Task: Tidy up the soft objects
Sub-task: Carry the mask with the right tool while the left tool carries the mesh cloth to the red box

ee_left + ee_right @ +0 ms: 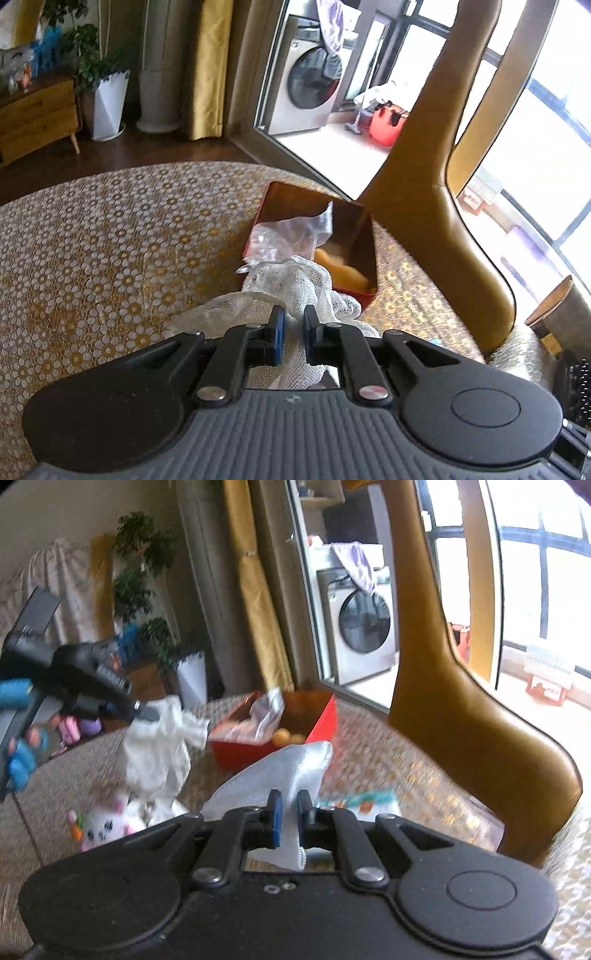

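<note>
My left gripper (293, 332) is shut on a white lace cloth (295, 284) and holds it above the table, just in front of a red box (364, 243). In the right wrist view the left gripper (147, 713) carries the same lace cloth (159, 753), hanging left of the red box (321, 723). My right gripper (289, 812) is shut on a shiny white satin cloth (280, 771), raised in front of the box. The box holds crinkled clear plastic (264, 710) and orange balls (282, 735).
A white plush toy with pink ears (107, 821) lies on the patterned tablecloth (110, 240) at the left. A printed cloth with teal and orange marks (362, 803) lies right of my right gripper. A tan chair back (443, 701) stands behind the table.
</note>
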`<state>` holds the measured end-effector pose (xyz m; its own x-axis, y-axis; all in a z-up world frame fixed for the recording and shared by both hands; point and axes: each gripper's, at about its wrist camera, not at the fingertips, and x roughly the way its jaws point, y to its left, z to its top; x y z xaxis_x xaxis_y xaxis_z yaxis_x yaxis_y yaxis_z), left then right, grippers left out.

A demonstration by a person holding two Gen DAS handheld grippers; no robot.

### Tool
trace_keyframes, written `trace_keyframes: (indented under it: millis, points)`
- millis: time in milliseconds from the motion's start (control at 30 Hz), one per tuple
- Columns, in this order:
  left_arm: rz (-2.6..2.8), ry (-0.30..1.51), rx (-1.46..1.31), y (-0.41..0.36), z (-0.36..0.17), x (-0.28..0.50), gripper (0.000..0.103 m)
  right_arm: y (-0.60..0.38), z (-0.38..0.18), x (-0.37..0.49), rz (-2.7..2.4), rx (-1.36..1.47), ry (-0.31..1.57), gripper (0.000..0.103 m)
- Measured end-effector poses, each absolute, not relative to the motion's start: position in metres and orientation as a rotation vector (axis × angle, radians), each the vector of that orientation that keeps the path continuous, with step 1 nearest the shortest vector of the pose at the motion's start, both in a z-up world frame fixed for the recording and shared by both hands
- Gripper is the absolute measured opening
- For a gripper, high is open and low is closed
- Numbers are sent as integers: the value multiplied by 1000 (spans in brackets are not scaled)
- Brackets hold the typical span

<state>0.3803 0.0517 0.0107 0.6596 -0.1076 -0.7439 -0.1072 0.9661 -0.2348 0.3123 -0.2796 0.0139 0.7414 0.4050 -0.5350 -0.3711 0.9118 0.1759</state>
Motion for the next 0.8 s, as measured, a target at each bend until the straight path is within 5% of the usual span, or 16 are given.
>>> trace_keyframes:
  millis: [533, 800]
  points:
    - [-84, 676, -199, 24, 80, 426, 11, -265, 59, 386, 346, 46, 445, 8]
    - [-111, 644, -222, 16, 65, 475, 11, -246, 44, 434, 288, -8, 455, 8]
